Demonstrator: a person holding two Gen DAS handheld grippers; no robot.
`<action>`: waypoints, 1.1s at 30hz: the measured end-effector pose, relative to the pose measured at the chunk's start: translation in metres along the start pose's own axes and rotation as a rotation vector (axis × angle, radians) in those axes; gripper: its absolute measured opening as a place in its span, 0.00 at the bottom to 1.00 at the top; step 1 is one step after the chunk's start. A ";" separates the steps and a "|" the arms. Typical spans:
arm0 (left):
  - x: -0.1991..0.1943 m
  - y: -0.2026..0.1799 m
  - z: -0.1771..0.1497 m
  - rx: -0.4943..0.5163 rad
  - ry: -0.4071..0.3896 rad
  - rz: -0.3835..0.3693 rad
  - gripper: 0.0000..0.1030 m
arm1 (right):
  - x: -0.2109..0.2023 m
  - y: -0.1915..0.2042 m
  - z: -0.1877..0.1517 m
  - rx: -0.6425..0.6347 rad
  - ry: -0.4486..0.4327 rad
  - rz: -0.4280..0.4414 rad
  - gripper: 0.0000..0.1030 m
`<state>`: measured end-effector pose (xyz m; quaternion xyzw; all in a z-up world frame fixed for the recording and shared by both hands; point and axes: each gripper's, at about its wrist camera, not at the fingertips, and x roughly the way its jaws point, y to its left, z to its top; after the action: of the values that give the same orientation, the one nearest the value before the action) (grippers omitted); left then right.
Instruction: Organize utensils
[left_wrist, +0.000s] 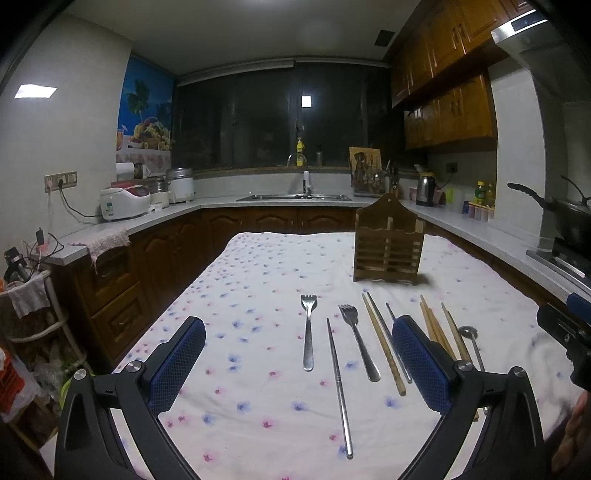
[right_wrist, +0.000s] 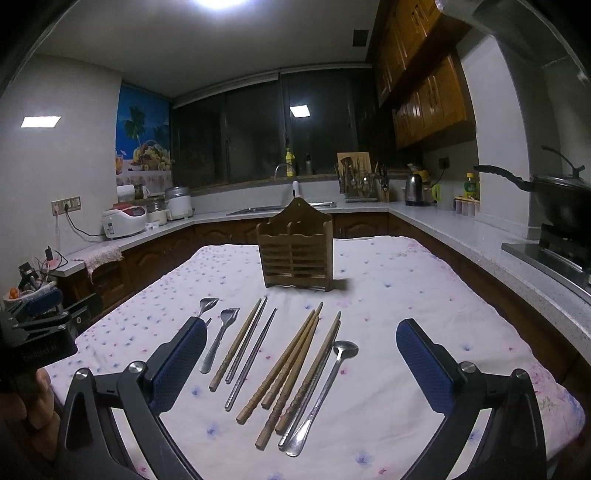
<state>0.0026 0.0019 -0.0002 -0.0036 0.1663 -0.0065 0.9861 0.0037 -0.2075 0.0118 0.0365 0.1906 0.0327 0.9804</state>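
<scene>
A slatted wooden utensil holder (right_wrist: 298, 251) (left_wrist: 388, 245) stands upright at the far side of the flowered tablecloth (right_wrist: 388, 295). Before it lie two metal forks (left_wrist: 308, 332) (left_wrist: 358, 341), metal chopsticks (left_wrist: 340, 391) (right_wrist: 251, 360), several wooden chopsticks (right_wrist: 291, 365) (left_wrist: 384, 350) and a metal spoon (right_wrist: 325, 387) (left_wrist: 471, 341). My left gripper (left_wrist: 299, 365) hovers open above the forks. Wide open too, my right gripper (right_wrist: 301, 369) hangs over the wooden chopsticks and spoon. Neither holds anything.
Kitchen counters ring the table: a rice cooker (left_wrist: 123, 201) at left, a sink (left_wrist: 293, 197) at the back, a kettle (right_wrist: 413, 190) and a wok on the stove (right_wrist: 561, 206) at right. A person's hand (right_wrist: 40, 391) holds the other gripper at the lower left.
</scene>
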 end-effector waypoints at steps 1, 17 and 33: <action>0.000 0.000 0.000 0.000 0.001 -0.001 0.99 | -0.001 0.000 0.001 0.000 -0.002 0.001 1.00; 0.000 -0.002 -0.001 0.000 0.001 -0.002 0.99 | -0.001 0.001 0.002 -0.002 -0.004 0.001 1.00; 0.058 0.006 0.032 -0.060 0.226 -0.119 0.99 | 0.041 -0.008 0.016 0.044 0.156 0.001 1.00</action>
<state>0.0677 0.0069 0.0115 -0.0423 0.2757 -0.0601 0.9584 0.0481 -0.2130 0.0113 0.0556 0.2673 0.0318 0.9615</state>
